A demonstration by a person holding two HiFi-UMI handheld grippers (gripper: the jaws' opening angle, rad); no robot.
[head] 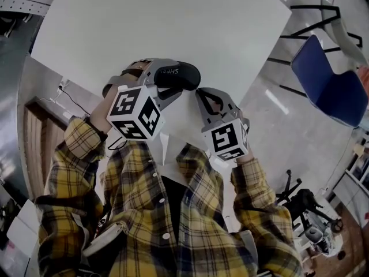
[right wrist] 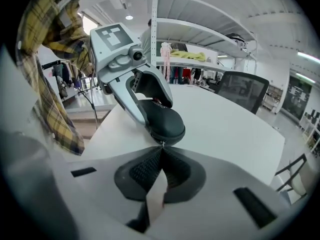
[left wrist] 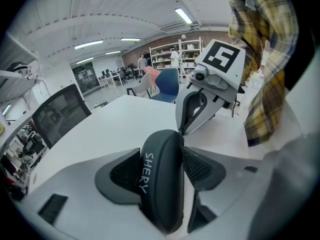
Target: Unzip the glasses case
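Glasses case: dark, oval, lettered SHERY, held over the white surface, close in front of the person's plaid shirt.
Long axis: it runs left to right across the head view, and the right end points at the right claw. In the left gripper view it runs away from the camera, with a narrow edge turned up.
Left claw: clamped on the case, 1 pad against each broad face.
Right claw: closed, its 2 tips meeting on the small metal zipper pull at the end of the case.
Hard to make out: the zip line itself; the pull is tiny and mostly covered by the tips.
Cut off: in the left gripper view, the case's near end sinks behind the claw's body.
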